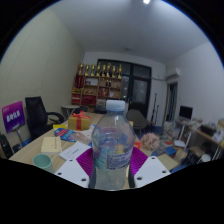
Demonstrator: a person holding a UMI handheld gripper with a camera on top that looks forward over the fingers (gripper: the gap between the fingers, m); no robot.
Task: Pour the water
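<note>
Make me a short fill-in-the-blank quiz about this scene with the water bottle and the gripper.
1. The gripper holds a clear plastic ____.
2. The bottle's cap is ____ in colour.
3. The pads pressing the bottle's sides are ____.

Missing words: bottle; white; purple

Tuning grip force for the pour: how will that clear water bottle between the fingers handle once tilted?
The water bottle looks like thin clear plastic, so it may dent under a firm squeeze. It seems mostly full, so probably heavy for its size, with the load shifting as it tips. The smooth wall might slip against the pads of the hand-held gripper; the cap looks on.
</note>
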